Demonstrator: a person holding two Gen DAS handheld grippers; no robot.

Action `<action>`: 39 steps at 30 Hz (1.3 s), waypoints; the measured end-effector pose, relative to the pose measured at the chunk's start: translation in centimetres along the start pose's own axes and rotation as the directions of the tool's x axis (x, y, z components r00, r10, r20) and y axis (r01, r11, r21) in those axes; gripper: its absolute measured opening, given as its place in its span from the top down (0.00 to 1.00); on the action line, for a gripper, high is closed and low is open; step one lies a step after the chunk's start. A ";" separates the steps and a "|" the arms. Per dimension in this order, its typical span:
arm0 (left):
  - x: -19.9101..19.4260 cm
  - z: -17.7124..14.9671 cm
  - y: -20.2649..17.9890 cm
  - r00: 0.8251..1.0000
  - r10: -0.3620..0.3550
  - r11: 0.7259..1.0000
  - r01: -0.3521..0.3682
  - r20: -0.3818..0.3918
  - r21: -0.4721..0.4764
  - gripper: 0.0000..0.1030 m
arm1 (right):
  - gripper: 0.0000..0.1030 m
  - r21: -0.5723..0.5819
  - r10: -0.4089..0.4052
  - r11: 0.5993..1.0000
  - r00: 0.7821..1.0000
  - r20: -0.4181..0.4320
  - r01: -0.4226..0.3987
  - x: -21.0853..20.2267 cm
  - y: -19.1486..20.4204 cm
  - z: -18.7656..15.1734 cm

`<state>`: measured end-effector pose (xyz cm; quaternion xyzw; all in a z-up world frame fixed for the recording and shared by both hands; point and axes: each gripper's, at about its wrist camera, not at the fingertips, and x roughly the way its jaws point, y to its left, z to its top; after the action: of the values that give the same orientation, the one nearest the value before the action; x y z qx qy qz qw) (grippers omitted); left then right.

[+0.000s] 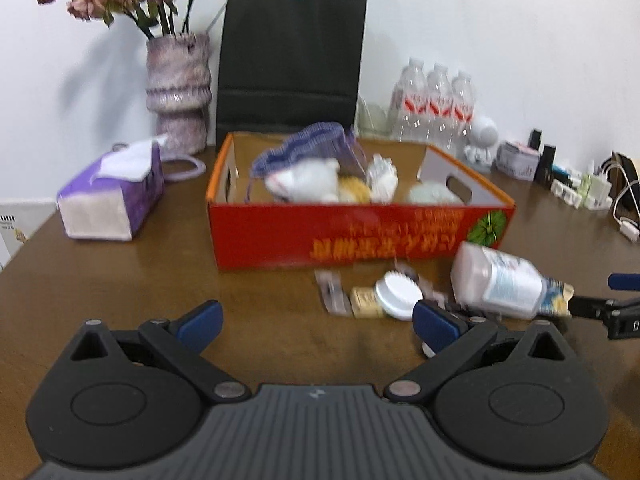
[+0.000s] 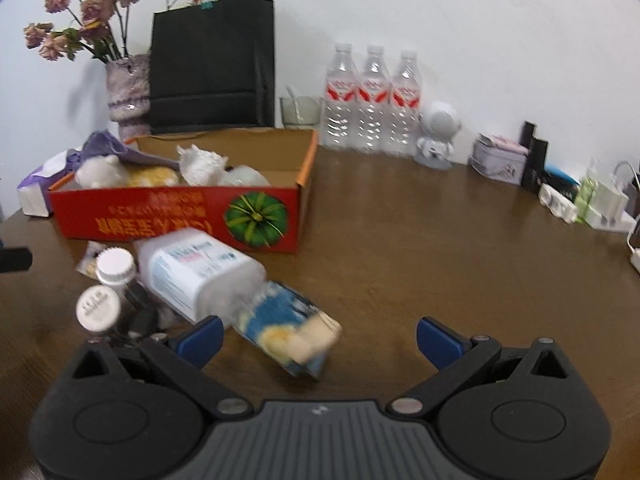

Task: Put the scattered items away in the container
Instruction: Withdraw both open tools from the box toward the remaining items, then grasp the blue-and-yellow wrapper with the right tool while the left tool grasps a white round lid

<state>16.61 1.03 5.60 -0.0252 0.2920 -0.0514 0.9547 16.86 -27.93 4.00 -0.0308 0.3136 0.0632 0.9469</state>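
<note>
A red cardboard box (image 1: 360,236) (image 2: 180,216) sits mid-table and holds soft toys, a purple pouch and other items. In front of it lie a white bottle (image 1: 500,280) (image 2: 200,276), a blue snack packet (image 2: 288,332) (image 1: 556,294), a white-capped jar (image 1: 398,294) (image 2: 114,266), a second small capped jar (image 2: 98,308) and small sachets (image 1: 332,292). My left gripper (image 1: 316,324) is open and empty, left of the pile. My right gripper (image 2: 320,340) is open, with the snack packet between its fingers but not clamped; its finger (image 1: 624,282) shows at the left view's right edge.
A purple tissue pack (image 1: 112,196), a vase of dried flowers (image 1: 178,92) and a black paper bag (image 1: 292,64) stand behind the box. Three water bottles (image 2: 372,100), a white figurine (image 2: 438,132), a tin (image 2: 498,160) and chargers (image 2: 592,204) line the back right.
</note>
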 end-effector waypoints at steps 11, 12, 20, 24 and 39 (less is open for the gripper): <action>2.3 -1.1 -5.0 0.998 -0.053 0.996 0.056 -0.046 0.073 0.00 | 0.00 -0.042 0.032 0.999 0.999 -0.033 -0.033 2.7 -0.2 0.2; 2.5 -1.3 -5.4 0.998 -0.051 0.995 0.054 -0.047 0.079 0.00 | 0.00 -0.047 0.036 0.998 0.999 -0.033 -0.038 3.0 -0.1 0.3; 4.4 -1.7 -7.1 0.997 -0.025 0.995 0.032 -0.074 0.092 0.18 | 0.01 -0.107 0.043 0.993 0.999 -0.033 -0.046 4.1 0.5 0.7; 4.9 -1.8 -7.3 0.995 -0.035 0.995 0.042 -0.090 0.087 0.33 | 0.04 -0.140 0.057 0.988 0.998 -0.029 -0.060 4.5 0.6 0.7; 3.2 -2.6 -5.6 0.996 -0.063 0.997 0.066 -0.060 0.044 0.80 | 0.80 -0.106 0.111 0.988 0.994 -0.018 -0.112 3.3 0.6 0.3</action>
<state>17.34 -4.91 2.13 -0.0112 0.3178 -0.0896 0.9438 19.60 -26.95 2.30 -0.0644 0.3167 0.1325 0.9370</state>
